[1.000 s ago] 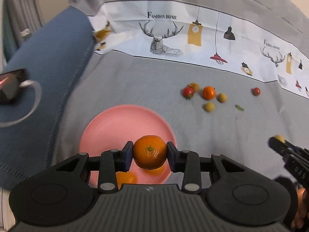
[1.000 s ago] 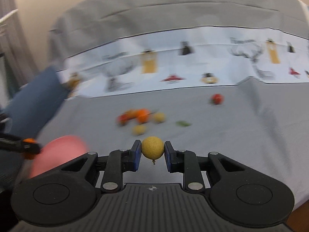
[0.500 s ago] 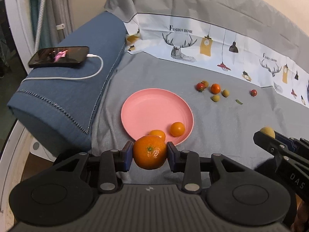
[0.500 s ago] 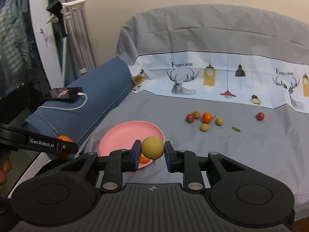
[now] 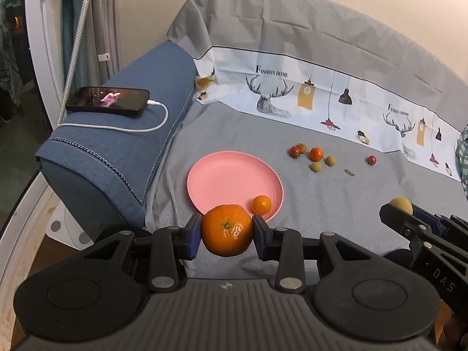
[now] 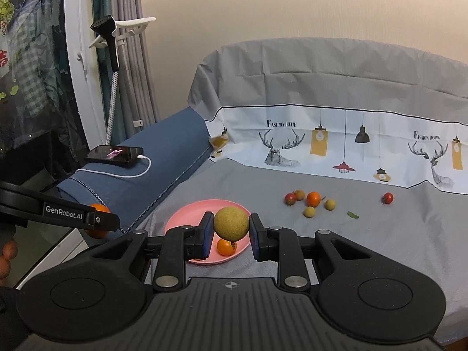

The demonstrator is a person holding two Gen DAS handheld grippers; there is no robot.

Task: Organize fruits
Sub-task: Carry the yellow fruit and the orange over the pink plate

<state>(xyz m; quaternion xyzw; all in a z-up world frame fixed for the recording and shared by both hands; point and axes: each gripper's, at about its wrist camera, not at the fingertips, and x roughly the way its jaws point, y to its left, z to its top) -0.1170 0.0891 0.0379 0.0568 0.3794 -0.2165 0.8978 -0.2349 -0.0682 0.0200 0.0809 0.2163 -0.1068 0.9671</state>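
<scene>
On far left, a phone (image 5: 107, 99) w/ white charging cable (image 5: 137, 127) lies on the blue cushion (image 5: 117, 152). Next over, pink plate (image 5: 228, 181) sits on grey cloth (image 5: 321, 204), one small orange fruit (image 5: 261, 204) on its near-right part. Left gripper (image 5: 227, 231) is clamped on a mandarin (image 5: 227, 230), held in air in front of plate's near edge. Further right & back, a loose group of small fruits (image 5: 316, 154) (red, orange, yellow-green) lies on cloth, well apart from plate; a lone red fruit (image 5: 371, 160) and a small leaf (image 5: 349, 172) sit beyond them. At right, right gripper (image 6: 231, 224) grips a round yellowish fruit (image 6: 231, 224), also off the surface.
</scene>
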